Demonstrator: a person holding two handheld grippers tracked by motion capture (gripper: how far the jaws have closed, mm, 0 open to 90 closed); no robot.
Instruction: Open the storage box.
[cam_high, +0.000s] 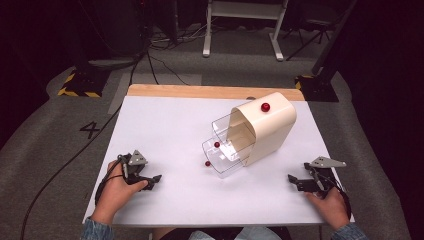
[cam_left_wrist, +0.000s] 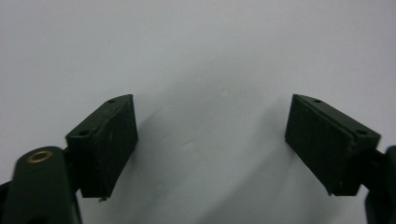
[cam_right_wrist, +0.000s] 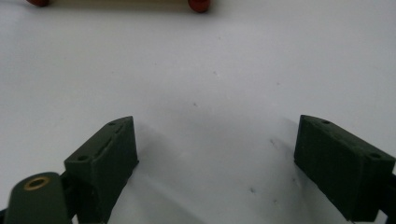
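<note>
Trouble from here would most likely come from the cream drawer unit (cam_high: 262, 127), which lies tipped on its side right of the table's middle, toward the far edge, with its two clear drawers (cam_high: 227, 150) slid partly out toward the near-left. Both grippers rest low near the near edge of the white table (cam_high: 165, 130), well apart from the unit: the left gripper (cam_high: 156, 178) by the near-left corner, the right gripper (cam_high: 292, 180) by the near-right corner. Each stands with its jaws wide apart and nothing between them; the left gripper view has bare table between its pads (cam_left_wrist: 112, 140), and the right gripper view has the same, with two red knobs (cam_right_wrist: 200, 5) at its top edge. Because the unit lies on a rounded side, a push on a drawer front from one gripper alone could, I judge, slide or roll the whole body toward the far edge instead of seating the drawer. The small red knobs (cam_high: 216, 144) on the drawer fronts are a poor hold: jaws closing off-centre may slip off them. Clear drawers hanging out this far could also tilt in their slots and jam, or drop free if the body is lifted upright before they are pushed home. One more red knob (cam_high: 265, 107) sits on the upturned cream face, where a reaching wrist or cable might catch it.
</note>
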